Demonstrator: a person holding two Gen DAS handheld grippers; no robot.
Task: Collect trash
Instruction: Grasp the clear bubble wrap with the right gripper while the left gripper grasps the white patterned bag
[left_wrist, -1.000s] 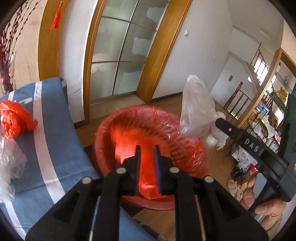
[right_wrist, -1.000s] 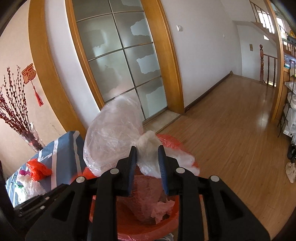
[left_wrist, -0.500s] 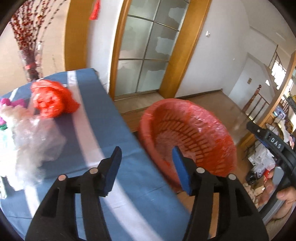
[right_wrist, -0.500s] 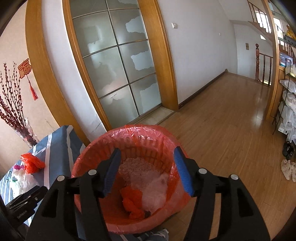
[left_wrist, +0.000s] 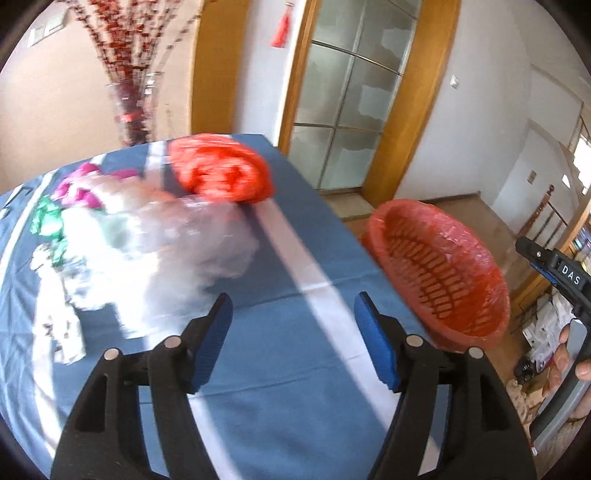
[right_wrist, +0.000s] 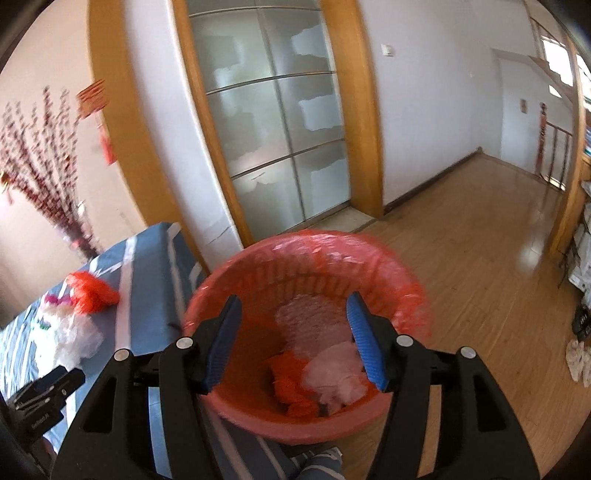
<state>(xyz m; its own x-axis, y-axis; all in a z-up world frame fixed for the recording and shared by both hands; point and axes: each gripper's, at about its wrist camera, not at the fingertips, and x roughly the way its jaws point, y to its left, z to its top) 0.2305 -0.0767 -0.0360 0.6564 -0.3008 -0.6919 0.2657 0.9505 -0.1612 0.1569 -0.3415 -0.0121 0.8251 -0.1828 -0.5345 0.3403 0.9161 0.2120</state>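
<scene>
A red basket (right_wrist: 413, 295) lined with a red bag stands on the floor beside the table (left_wrist: 295, 369); it also shows in the left wrist view (left_wrist: 443, 266). Inside lie a clear plastic bag (right_wrist: 332, 376) and red plastic (right_wrist: 291, 384). On the blue striped tablecloth lie a red plastic bag (left_wrist: 221, 170) and a heap of clear plastic (left_wrist: 173, 251). My left gripper (left_wrist: 293, 314) is open and empty above the cloth, near the clear heap. My right gripper (right_wrist: 293, 314) is open and empty above the basket.
A vase of red blossom branches (left_wrist: 129, 92) stands at the table's far end. Pink and green scraps (left_wrist: 66, 199) lie left of the clear heap. Glass sliding doors (right_wrist: 273, 122) stand behind the basket. Wooden floor (right_wrist: 480, 240) spreads to the right.
My right gripper opened and dropped the clear bag into the basket. My left gripper opened, left the basket and swung left over the table toward the plastic heap.
</scene>
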